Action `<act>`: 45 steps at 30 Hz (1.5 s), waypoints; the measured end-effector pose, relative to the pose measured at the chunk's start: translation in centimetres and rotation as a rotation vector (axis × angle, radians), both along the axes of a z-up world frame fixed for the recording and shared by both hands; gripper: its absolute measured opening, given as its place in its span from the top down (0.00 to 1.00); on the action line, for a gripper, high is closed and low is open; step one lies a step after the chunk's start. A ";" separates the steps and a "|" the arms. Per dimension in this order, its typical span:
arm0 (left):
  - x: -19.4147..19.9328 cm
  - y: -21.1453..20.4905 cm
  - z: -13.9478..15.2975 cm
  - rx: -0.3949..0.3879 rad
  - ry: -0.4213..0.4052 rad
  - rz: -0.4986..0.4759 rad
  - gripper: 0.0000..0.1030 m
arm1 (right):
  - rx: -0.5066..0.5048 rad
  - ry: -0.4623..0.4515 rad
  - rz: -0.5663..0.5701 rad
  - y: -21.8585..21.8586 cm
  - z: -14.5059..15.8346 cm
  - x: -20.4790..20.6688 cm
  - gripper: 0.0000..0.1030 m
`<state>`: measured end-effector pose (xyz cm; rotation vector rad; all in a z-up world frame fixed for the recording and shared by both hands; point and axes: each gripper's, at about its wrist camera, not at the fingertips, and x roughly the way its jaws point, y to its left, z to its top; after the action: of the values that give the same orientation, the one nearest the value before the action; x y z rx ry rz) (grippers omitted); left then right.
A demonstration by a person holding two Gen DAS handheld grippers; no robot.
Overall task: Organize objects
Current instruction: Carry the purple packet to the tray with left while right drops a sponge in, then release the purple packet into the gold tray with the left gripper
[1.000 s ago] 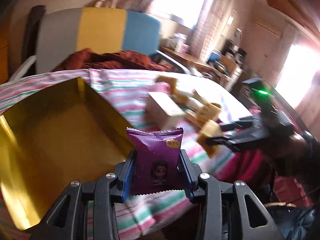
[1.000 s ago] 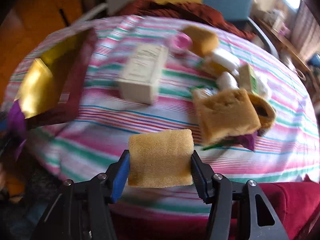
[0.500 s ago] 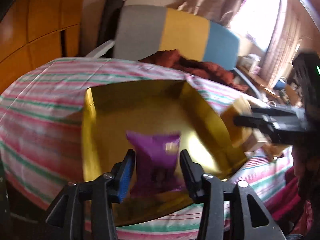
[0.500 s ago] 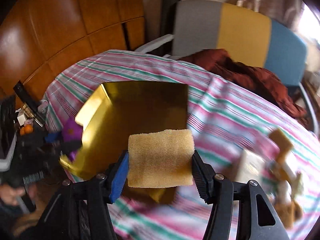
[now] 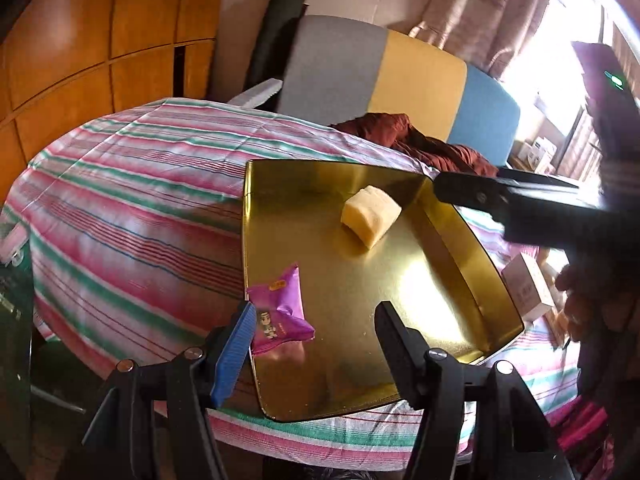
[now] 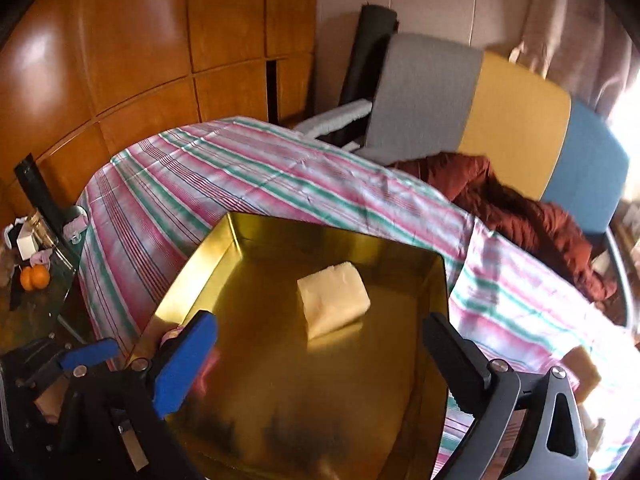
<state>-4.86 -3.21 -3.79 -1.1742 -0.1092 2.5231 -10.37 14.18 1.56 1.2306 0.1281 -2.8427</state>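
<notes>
Both your left gripper and right gripper gape wide and empty over the gold tray, purple packet near-left, sponge far-centre, remaining items off right.

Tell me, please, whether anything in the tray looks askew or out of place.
Only slightly: the purple packet lies tilted against the tray's left wall rather than flat. The sponge sits flat near the far side.
</notes>
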 end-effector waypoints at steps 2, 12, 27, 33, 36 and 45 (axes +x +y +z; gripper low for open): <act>0.1 -0.2 0.3 0.004 0.000 0.006 0.39 | 0.013 0.019 0.003 -0.5 0.4 0.8 0.00; 1.0 0.4 1.2 0.003 0.009 -0.002 0.39 | 0.021 0.083 0.021 -2.2 2.1 4.2 0.00; 2.0 2.4 1.7 -0.011 0.002 -0.031 0.38 | 0.008 0.090 -0.023 -0.3 1.7 6.8 0.00; 1.8 4.3 1.5 -0.035 -0.011 -0.071 0.36 | 0.005 0.069 -0.111 3.1 0.2 8.7 0.00; 1.9 5.5 1.8 -0.024 -0.010 -0.110 0.33 | -0.006 0.046 -0.174 5.7 -0.8 9.9 0.00; 2.8 12.1 2.6 -0.041 0.002 -0.304 0.29 | -0.028 -0.002 -0.389 14.8 -3.0 14.4 0.00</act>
<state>-2.10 8.88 -1.20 -1.1108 0.1147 2.2687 4.06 28.98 -1.41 1.3864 -0.1698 -3.1496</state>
